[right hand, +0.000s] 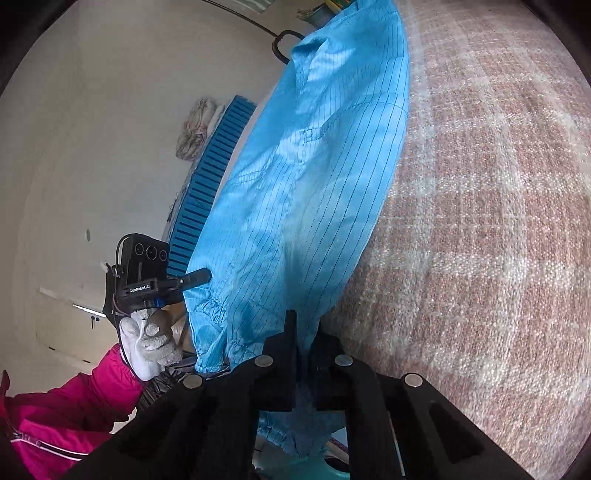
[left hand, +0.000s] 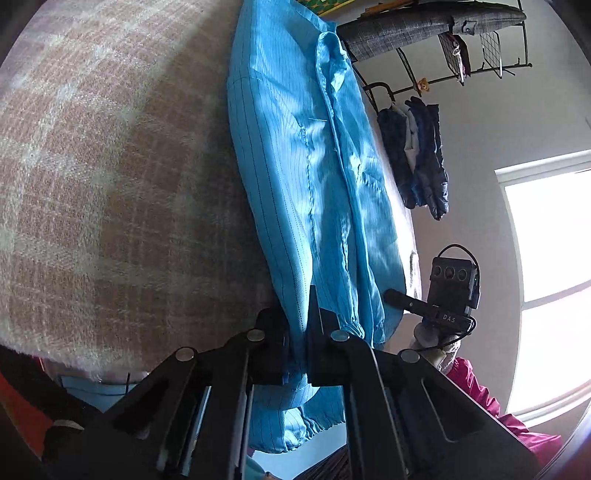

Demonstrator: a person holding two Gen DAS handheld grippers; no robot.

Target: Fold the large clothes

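A large light-blue pinstriped garment (left hand: 295, 166) lies lengthwise on a pink-and-white plaid blanket (left hand: 110, 184). In the left wrist view, my left gripper (left hand: 301, 328) is shut on the garment's near gathered end, with cloth pinched between its black fingers. My right gripper (left hand: 391, 295) shows to the right, its tip against the garment's other edge. In the right wrist view, my right gripper (right hand: 303, 343) is shut on the near hem of the garment (right hand: 314, 166). The left gripper (right hand: 201, 275) reaches the cloth from the left, held by a white-gloved hand (right hand: 147, 347).
The blanket (right hand: 480, 221) spreads wide beside the garment. A rack with dark jackets (left hand: 417, 158) and a grey padded board (left hand: 424, 29) stand beyond the bed by a bright window (left hand: 554, 258). A blue slatted panel (right hand: 210, 184) leans at the far side. A pink sleeve (right hand: 74, 406) is low left.
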